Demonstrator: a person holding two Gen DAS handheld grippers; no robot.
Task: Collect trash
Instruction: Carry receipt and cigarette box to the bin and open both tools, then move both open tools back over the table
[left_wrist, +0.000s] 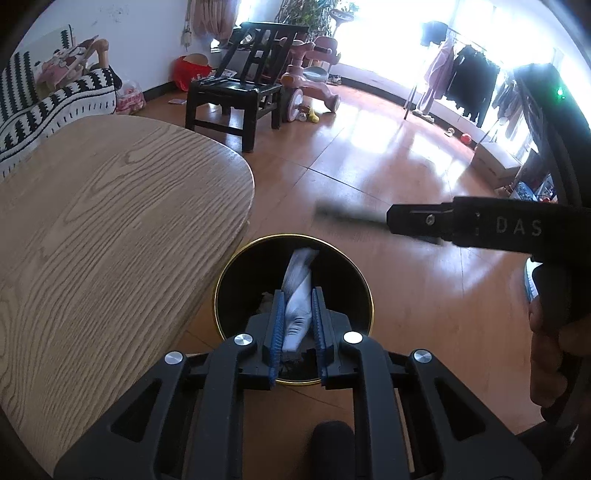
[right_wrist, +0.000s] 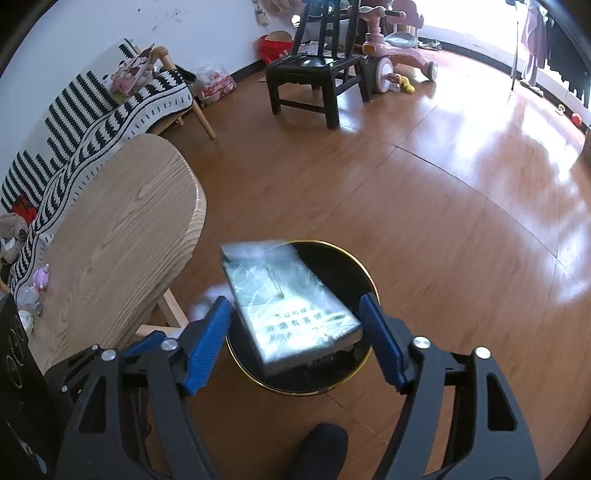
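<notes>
With the right gripper (right_wrist: 295, 332) spread wide and empty, the box (right_wrist: 288, 306) risked catching the bin (right_wrist: 364, 273) rim, while the left gripper (left_wrist: 298, 325) pinched white paper (left_wrist: 297, 295).

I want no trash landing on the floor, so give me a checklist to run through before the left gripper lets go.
1. Left gripper over the bin opening: ok, its fingers sit above the black interior.
2. White twisted wrapper held: ok, clamped between the blue pads.
3. Right gripper open: ok, its fingers stand wide apart.
4. Plastic-wrapped box fully inside the bin: not ok, it is blurred and one corner overhangs the gold rim toward the table.
5. Room left in the bin: cannot tell, the box hides most of the interior.
</notes>
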